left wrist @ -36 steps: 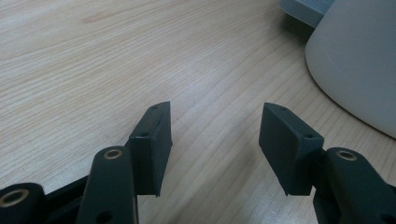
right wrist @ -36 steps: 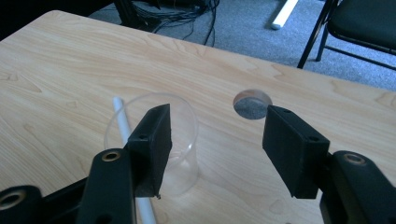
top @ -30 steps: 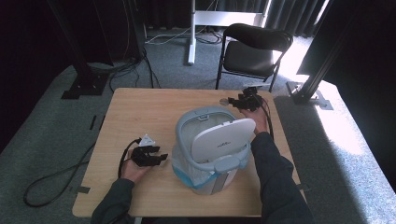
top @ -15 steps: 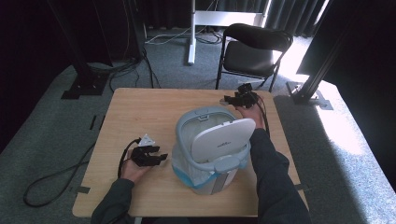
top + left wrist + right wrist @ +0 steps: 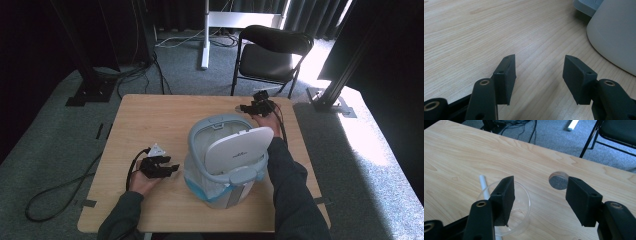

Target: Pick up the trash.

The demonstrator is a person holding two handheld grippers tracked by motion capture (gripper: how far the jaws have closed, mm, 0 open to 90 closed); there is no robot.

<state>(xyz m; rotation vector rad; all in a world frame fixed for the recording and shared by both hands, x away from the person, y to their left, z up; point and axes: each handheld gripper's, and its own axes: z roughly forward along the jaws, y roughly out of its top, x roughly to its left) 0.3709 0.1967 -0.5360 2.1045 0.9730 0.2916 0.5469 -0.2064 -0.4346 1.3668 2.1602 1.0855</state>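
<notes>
A grey-white bin [image 5: 200,142] with a blue liner stands mid-table, its lid [image 5: 235,147] tipped up; its wall [image 5: 614,37] shows at the right of the left gripper view. My left gripper [image 5: 171,168] rests on the table left of the bin, jaws open and nothing between them [image 5: 539,72]. My right gripper [image 5: 246,107] is at the far right behind the bin, open [image 5: 540,195]. Its left jaw hangs over a clear plastic cup [image 5: 521,205]; its right jaw stands well apart from the cup. A white straw [image 5: 483,183] lies by the cup.
A round cable hole [image 5: 559,180] pierces the wooden table [image 5: 150,120] just beyond the right gripper. A black chair [image 5: 272,50] stands behind the table's far edge. Cables [image 5: 55,195] trail on the floor at the left.
The right gripper has edged slightly to the left behind the bin. The left gripper has stayed where it was.
</notes>
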